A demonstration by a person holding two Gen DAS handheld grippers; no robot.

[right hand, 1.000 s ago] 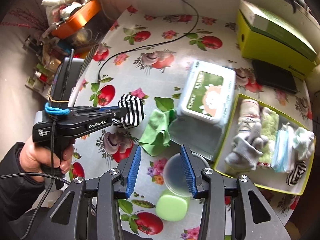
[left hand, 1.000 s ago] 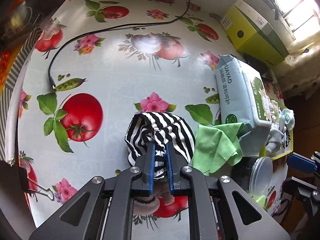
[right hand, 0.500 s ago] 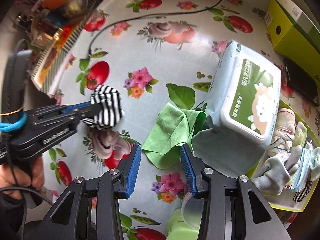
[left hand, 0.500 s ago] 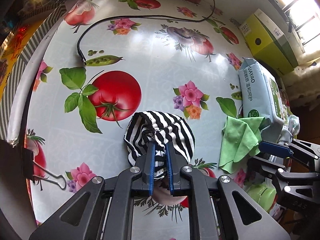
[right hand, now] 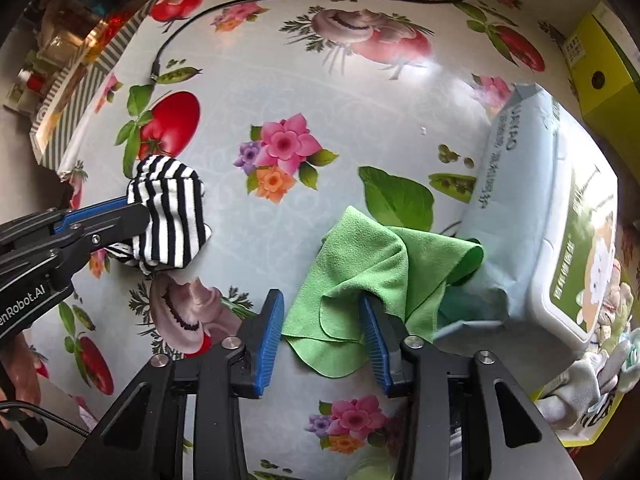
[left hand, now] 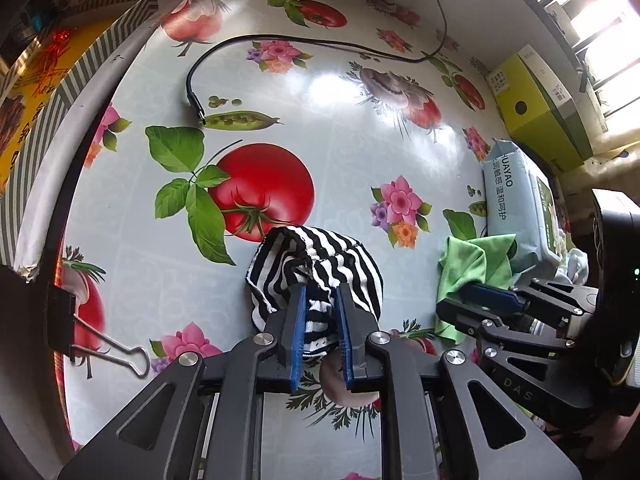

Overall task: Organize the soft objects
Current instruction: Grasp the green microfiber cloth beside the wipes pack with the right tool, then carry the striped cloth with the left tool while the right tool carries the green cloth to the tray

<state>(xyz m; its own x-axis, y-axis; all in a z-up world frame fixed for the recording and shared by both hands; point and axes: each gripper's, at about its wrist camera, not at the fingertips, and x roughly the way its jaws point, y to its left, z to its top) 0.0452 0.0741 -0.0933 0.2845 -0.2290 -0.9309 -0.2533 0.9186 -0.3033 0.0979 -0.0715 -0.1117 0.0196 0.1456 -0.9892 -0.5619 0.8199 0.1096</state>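
Note:
A black-and-white striped sock (left hand: pixel 320 252) hangs bunched between the pads of my left gripper (left hand: pixel 320 292), just above the flowered tablecloth. Its jaws are opening, and the pads still touch the sock. From the right wrist view the same sock (right hand: pixel 168 208) shows at the left gripper (right hand: pixel 136 212). My right gripper (right hand: pixel 320 300) points down over a crumpled green cloth (right hand: pixel 360 264). Its jaws are closing but stand wide, with the cloth's near edge between them and one pad tucked under a fold. The green cloth (left hand: pixel 468 264) leans against a wipes pack (right hand: pixel 540 208).
A yellow-green tray (right hand: pixel 560 436) at the right edge holds several soft items. A yellow carton (left hand: pixel 536 116) stands at the back right. A black cable (left hand: pixel 280 40) curves across the far table. A binder clip (left hand: pixel 100 344) grips the left table edge.
The right gripper came down over the green cloth. The left gripper carried the sock leftwards towards the tomato print, and its pads have parted a little.

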